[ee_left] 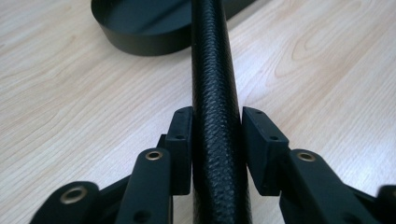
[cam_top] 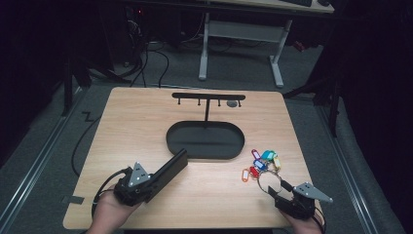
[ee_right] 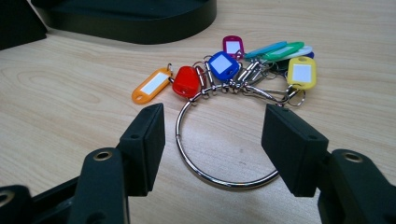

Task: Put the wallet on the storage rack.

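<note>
- One tabletop (cam_top: 146, 117), light wood, carrying every item listed here.
- Two tools. The left tool (cam_top: 168, 170) sits near the tabletop's front-left corner; the right tool (cam_top: 278, 191) sits near the front-right corner.
- One black case (ee_left: 215, 93), long, with a pebbled surface, is held between the left tool's pads; in the left gripper view both pads appear to touch its sides, though a thin gap on the right pad cannot be ruled out. The far end of the case points toward the tray.
- One black stand: an oval tray (cam_top: 175, 141) at the centre of the tabletop, with one upright post and one crossbar (cam_top: 208, 96) toward the back edge. Four small pegs hang from the crossbar.
- One large metal ring (ee_right: 219, 179) lies flat on the tabletop by the right edge, in front of the tray.
- The right tool's pads stand apart, one on each side of the ring's near arc, pressing on nothing.
- Tags (ee_right: 224, 65) on the ring: at least eight counted, namely orange, red, blue, magenta, teal, green, white and yellow; the far cluster overlaps.
</note>
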